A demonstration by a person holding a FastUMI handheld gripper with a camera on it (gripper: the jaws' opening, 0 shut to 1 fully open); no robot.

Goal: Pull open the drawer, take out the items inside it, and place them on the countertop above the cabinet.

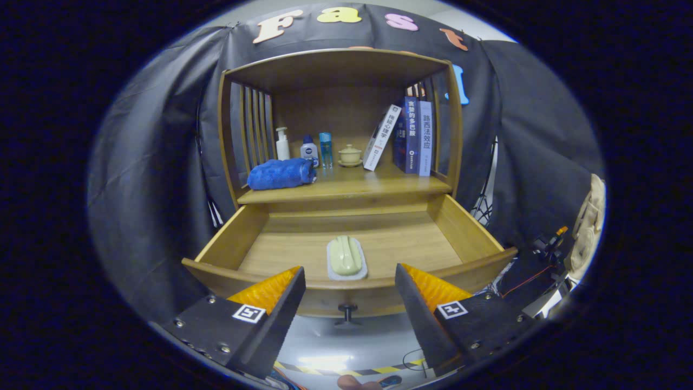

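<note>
The wooden drawer [460,222] stands pulled out of the cabinet, its dark knob [347,310] on the front panel between my fingers. Inside, near the front wall, lies a pale green oblong item on a light tray [346,258]. My gripper [349,279] hovers just in front of and above the drawer's front edge, open, with nothing between its fingers. The countertop [379,186] lies beyond the drawer, under a wooden hutch.
On the countertop sit a rolled blue towel [281,174], a white pump bottle [282,144], two small bottles [317,150], a lidded cup on a saucer [350,156] and several books [412,136]. Cables and equipment [547,254] lie to the drawer's right.
</note>
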